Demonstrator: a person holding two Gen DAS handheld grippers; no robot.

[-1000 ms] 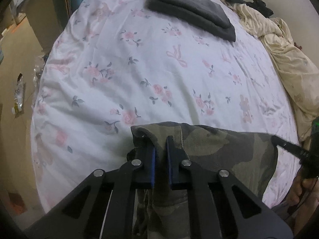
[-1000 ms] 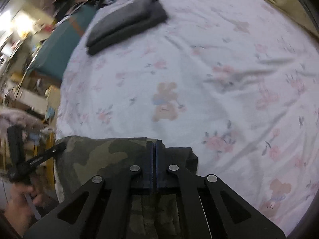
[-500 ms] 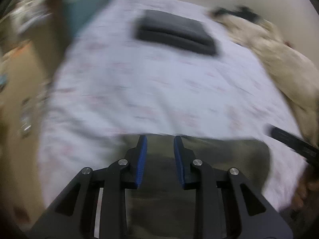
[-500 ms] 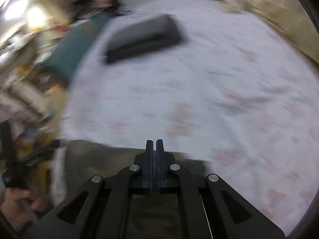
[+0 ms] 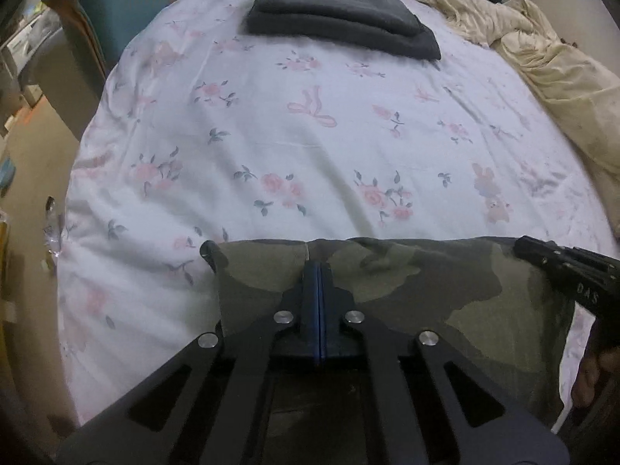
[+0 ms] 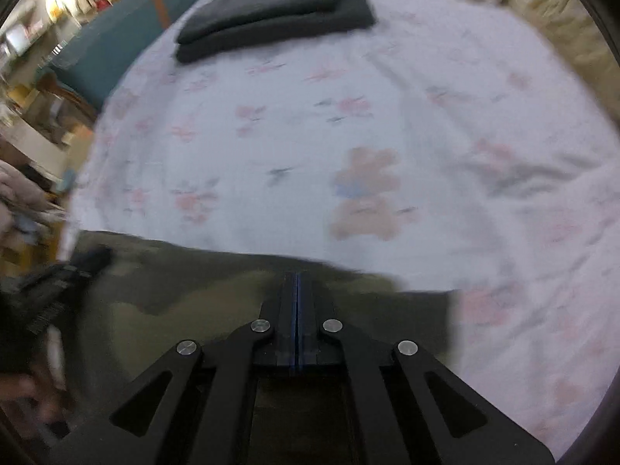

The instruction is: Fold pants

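At the near edge of the bed, the camouflage pants are lying as a wide band across the floral sheet, their far edge running straight from left to right and their lower part hanging out of view below the grippers. The left gripper is sitting over the middle-left of that band with its blue pads pressed together; whether a pinch of cloth is caught between them is not showing, since the pads are meeting with no visible fabric in the seam. The right gripper is likewise closed tight over the right part of the pants, in a blurred view, and a grip on cloth cannot be told there either. Judging from how things are lying, the folding is looking only partly done: the pants are appearing as one broad, fairly flat layer near the person, not yet a compact stack like the folded dark garments resting at the far end of the bed, so further folds and a final placing are probably remaining. A crumpled cream blanket is lying along the far right. The only writing that is showing is on the right gripper's black arm at the right edge of the left wrist view, where pale letters are reading roughly "DAS"; the rest is cut off.
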